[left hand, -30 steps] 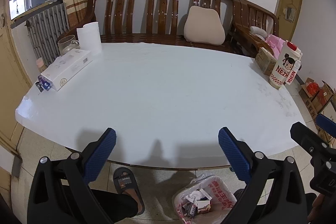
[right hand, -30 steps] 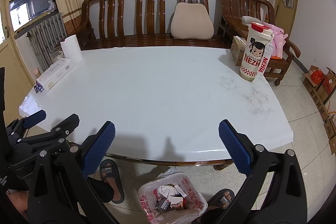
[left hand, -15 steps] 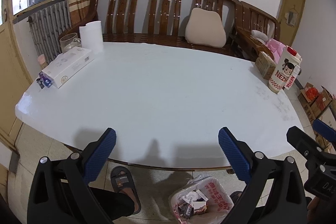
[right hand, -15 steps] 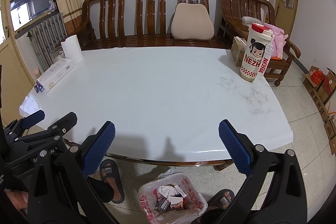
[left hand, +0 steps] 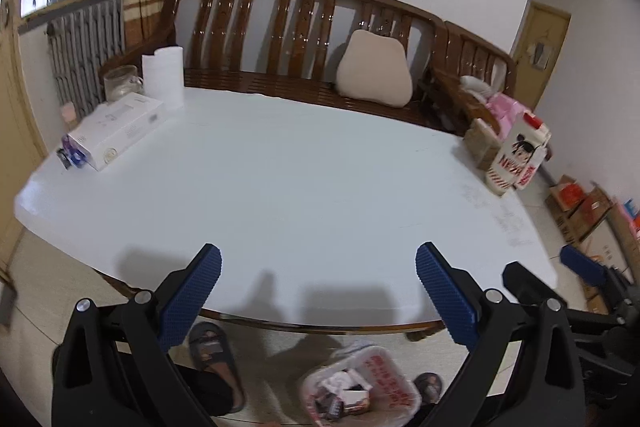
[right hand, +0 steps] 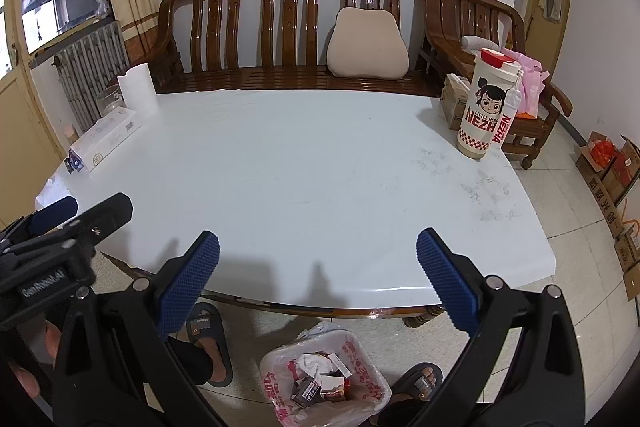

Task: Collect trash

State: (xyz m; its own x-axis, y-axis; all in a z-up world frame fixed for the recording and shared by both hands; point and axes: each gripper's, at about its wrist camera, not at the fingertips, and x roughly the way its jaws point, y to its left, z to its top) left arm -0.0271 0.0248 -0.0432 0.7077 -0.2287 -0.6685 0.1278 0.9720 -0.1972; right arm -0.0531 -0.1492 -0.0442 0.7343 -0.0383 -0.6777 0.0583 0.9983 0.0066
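Right wrist view shows the trash bag [right hand: 324, 383] on the floor under the table [right hand: 304, 167] edge, already filled. Both grippers — left gripper [left hand: 318, 291], right gripper [right hand: 318, 279] — hold fingers wide apart and empty, so scan the table for leftovers before stopping.

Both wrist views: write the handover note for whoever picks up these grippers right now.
Left gripper: open, empty, over the near edge of the white table.
Right gripper: open, empty, same edge.
Trash bag on the floor below the edge, between the person's sandals, holds crumpled paper and small cartons.
Done: no loose scraps visible on the table.
Left on the table: Nezha cup at the right; white box, paper towel roll and glass jar at the far left. These look like keepers; confirm before binning.
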